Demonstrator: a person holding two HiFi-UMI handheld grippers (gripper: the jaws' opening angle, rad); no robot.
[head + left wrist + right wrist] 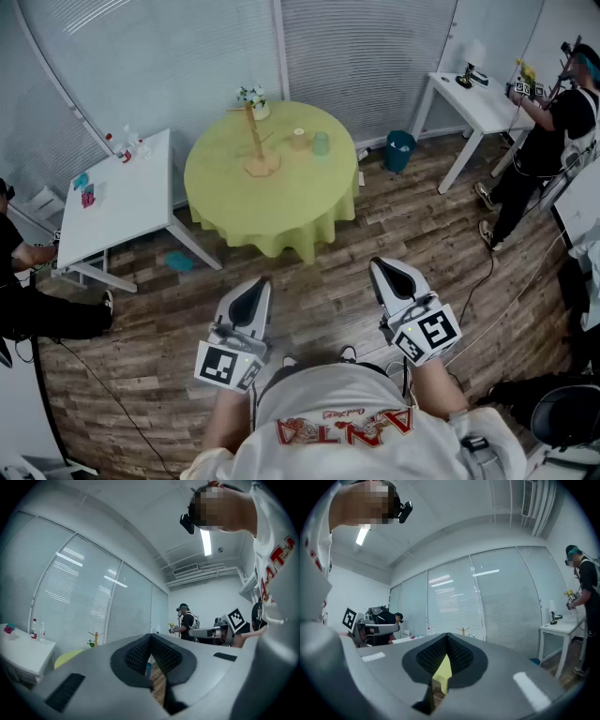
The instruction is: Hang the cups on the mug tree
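Both tools sit low at the person's waist, pointing level. The left gripper [251, 302] has its jaws pressed together on nothing, and the right gripper [397, 278] is likewise closed and empty. Out ahead, across the wooden floor [375, 234], the round table [281, 234] in its yellow-green cloth carries the mug tree [255, 141], pegs bare as far as I can see. Just to its right stand a tan cup [299, 139] and a green cup [321, 143], upright. Nothing hung yet, I'd say: both cups are left to do, and the table is well out of reach.

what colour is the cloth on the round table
Yellow-green: the tablecloth shows best in the head view.
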